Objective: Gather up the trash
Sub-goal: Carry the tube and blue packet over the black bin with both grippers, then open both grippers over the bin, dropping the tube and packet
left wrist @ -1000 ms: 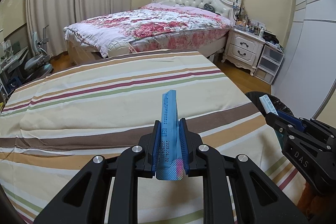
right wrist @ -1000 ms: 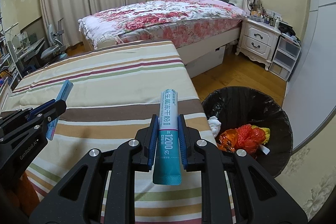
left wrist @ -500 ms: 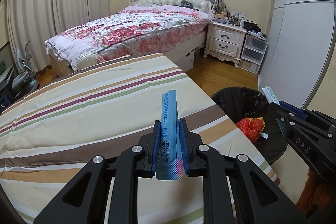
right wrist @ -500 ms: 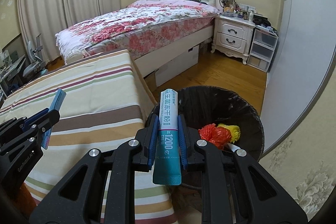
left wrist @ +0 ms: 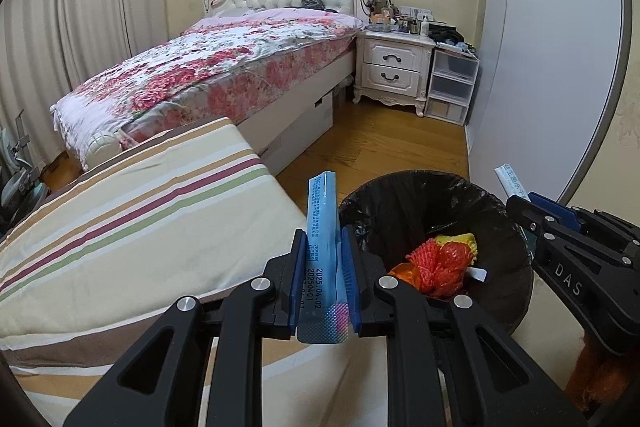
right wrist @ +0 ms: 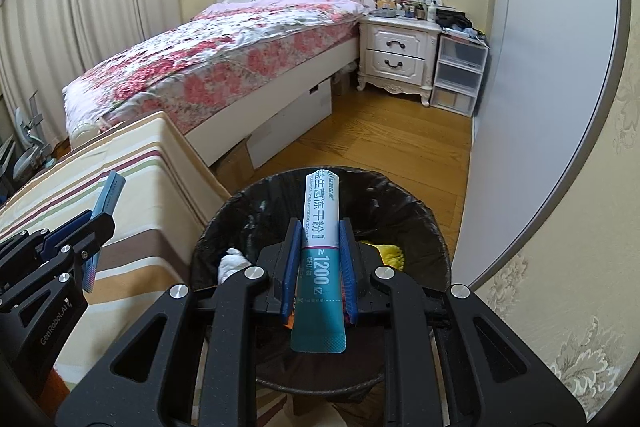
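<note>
My left gripper [left wrist: 323, 247] is shut on a blue sachet [left wrist: 321, 219] and holds it over the striped mattress edge, just left of the black-lined trash bin [left wrist: 404, 187]. My right gripper [right wrist: 320, 239] is shut on a teal and white sachet [right wrist: 320, 227] and holds it above the open trash bin [right wrist: 424, 211]. The bin holds an orange net [left wrist: 436, 267], something yellow [left wrist: 456, 239] and a white wad [right wrist: 232, 261]. The left gripper [right wrist: 94, 227] also shows in the right wrist view, and the right gripper [left wrist: 524, 203] in the left wrist view.
A striped mattress [left wrist: 120, 227] lies left of the bin. A floral bed [left wrist: 224, 67] stands behind it, with a white nightstand [left wrist: 394, 67] and plastic drawers [left wrist: 452, 87] at the back right. A grey wardrobe door [right wrist: 540, 67] runs along the right. Wooden floor [left wrist: 392, 147] lies between.
Both grippers have swung right from over the mattress toward the bin. The right gripper's sachet is now above the bin opening. Both stay shut on their sachets.
</note>
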Demonstrator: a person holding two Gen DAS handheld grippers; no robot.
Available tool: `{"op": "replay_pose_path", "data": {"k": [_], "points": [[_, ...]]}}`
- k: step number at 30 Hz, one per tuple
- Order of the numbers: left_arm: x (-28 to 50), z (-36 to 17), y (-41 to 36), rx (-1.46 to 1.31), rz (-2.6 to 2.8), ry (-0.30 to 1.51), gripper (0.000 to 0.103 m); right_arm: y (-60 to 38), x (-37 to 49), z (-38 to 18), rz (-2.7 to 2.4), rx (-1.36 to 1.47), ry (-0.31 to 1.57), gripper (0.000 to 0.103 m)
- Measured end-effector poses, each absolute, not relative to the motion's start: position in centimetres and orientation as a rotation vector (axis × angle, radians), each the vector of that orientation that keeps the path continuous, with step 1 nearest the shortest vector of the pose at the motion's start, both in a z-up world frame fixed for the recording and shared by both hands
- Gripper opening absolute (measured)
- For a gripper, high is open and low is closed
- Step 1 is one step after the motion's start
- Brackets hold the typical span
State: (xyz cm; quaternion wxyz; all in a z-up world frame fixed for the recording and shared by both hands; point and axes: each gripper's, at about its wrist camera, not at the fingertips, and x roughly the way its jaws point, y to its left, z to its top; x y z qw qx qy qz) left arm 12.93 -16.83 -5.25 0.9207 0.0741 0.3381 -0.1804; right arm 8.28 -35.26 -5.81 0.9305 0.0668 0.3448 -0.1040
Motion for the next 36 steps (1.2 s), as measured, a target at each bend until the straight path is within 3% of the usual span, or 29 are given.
{"op": "replay_pose_path", "data": {"k": [17,18,20,21,30,32,36], "points": [[15.6,-7.3,-21.0,0.206,-0.374,0.746,0.022,-37.4,10.6,-8.1,-0.264,0.165,0.751,0.021],[15.7,-7.3,-20.9,0.203,-0.374,0.749,0.027,-37.5,10.7,-8.2,-0.267,0.166,0.754,0.023],[15.7,-7.3,-20.8,0.198,-0.372,0.749,0.043,-37.5,10.7,-8.3,-0.279,0.167,0.749,0.043],[15.7,-7.2,-20.8,0.196,-0.37,0.746,0.049,-37.5,10.7,-8.2,-0.284,0.166,0.744,0.044],[15.5,-6.9,-20.1,0.191,-0.332,0.726,0.071,-37.7,10.3,-8.0,-0.324,0.154,0.735,0.054],[15.4,-6.8,-19.7,0.19,-0.325,0.718,0.073,-37.6,10.1,-7.8,-0.331,0.151,0.731,0.061],[14.6,-6.6,-18.6,0.178,-0.311,0.708,0.077,-36.9,9.1,-7.6,-0.338,0.146,0.724,0.065]]}}
